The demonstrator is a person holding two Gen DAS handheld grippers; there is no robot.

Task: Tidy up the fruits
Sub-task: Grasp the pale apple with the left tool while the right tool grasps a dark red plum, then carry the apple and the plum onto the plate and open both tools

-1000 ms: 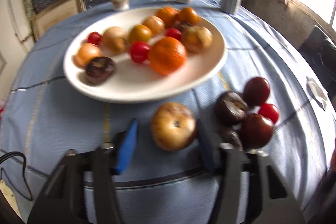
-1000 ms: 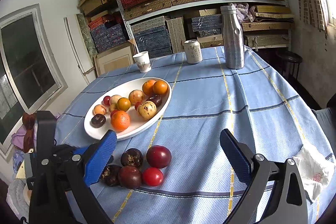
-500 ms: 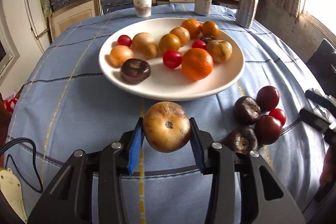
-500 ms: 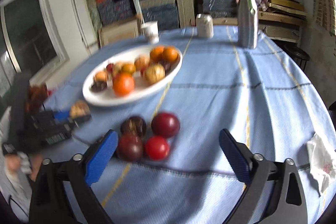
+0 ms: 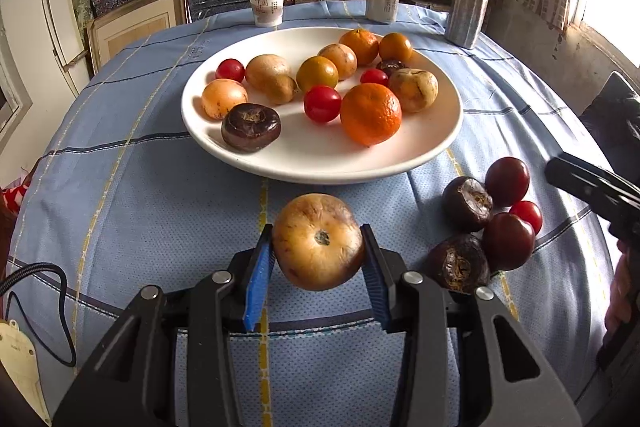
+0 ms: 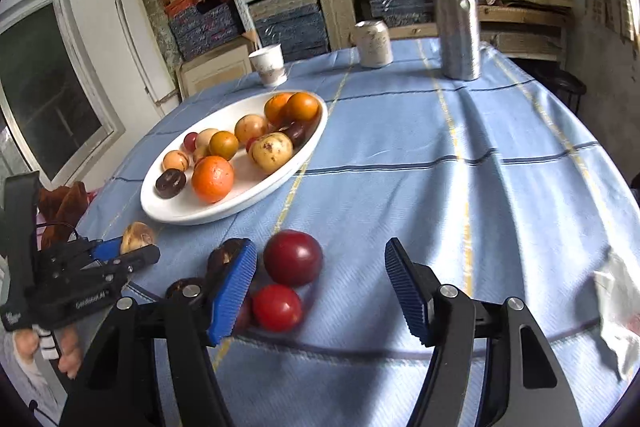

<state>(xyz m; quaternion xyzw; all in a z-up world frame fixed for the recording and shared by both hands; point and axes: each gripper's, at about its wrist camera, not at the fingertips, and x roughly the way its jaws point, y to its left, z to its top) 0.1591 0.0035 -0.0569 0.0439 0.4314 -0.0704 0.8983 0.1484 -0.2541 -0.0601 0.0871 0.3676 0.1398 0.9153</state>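
Blue checked surface (image 5: 140, 195), white plate (image 5: 320, 163) upper centre. Left hand-held gripper (image 5: 318, 263) clamped on tan, brown-speckled round fruit (image 5: 318, 241), lower centre. Right hand-held gripper (image 6: 320, 291) jaws apart near dark red fruit (image 6: 293, 258).

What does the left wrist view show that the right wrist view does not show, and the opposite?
Only the left wrist view shows the stem end of the tan fruit and both pads pressing it.

Only the right wrist view shows the right claw open over the dark red fruit, the crumpled paper and the window.

Both show the white plate, the paper cup, the metal bottle and the left claw.
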